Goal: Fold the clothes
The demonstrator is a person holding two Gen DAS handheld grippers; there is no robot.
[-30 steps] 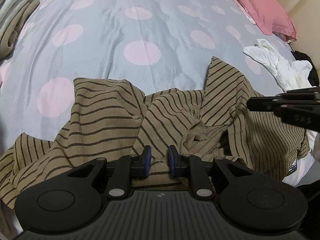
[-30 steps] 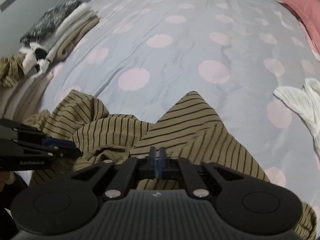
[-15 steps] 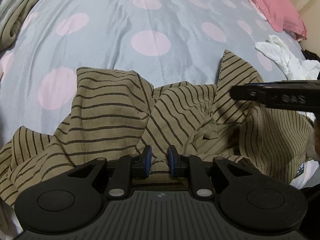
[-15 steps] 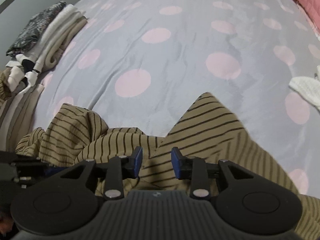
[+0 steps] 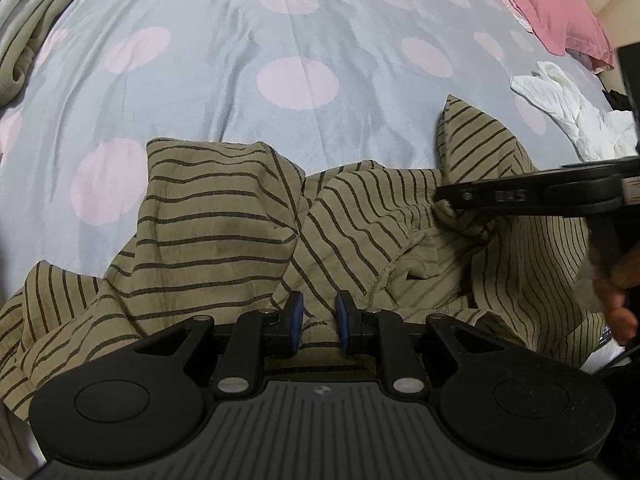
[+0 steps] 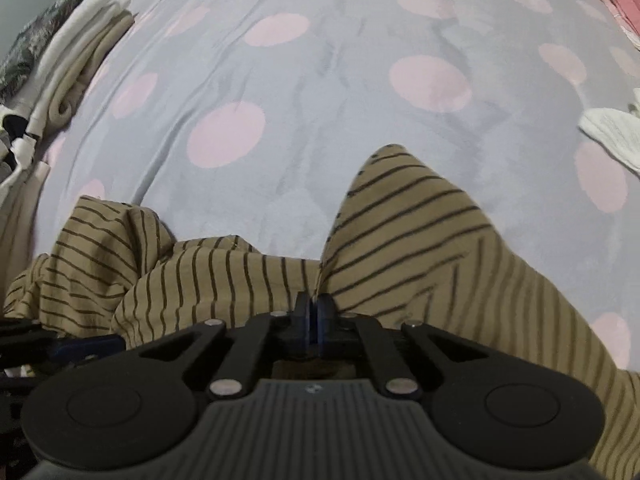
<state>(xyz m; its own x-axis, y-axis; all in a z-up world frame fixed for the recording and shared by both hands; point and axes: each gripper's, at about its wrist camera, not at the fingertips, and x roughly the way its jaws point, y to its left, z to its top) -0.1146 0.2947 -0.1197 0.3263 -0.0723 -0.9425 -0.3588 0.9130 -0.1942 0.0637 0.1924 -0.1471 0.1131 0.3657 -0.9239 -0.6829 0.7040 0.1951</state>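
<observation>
Right tongs (image 6: 314, 312) having dropped and clenched on the striped shirt (image 5: 224, 224), left tongs (image 5: 318, 314) gripping its bunched fabric at the bed's (image 5: 280, 20) near edge, white garment (image 5: 560, 104) lying at the right edge, folded pile (image 6: 76, 64) sitting at the left.

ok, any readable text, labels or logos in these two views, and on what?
"DAS", probably; raised letters, blurred: on the side of the right gripper, seen in the left wrist view.
Print on the white sticker further back on that gripper: too small to read.
No text on the striped garment or the dotted bedspread.
</observation>
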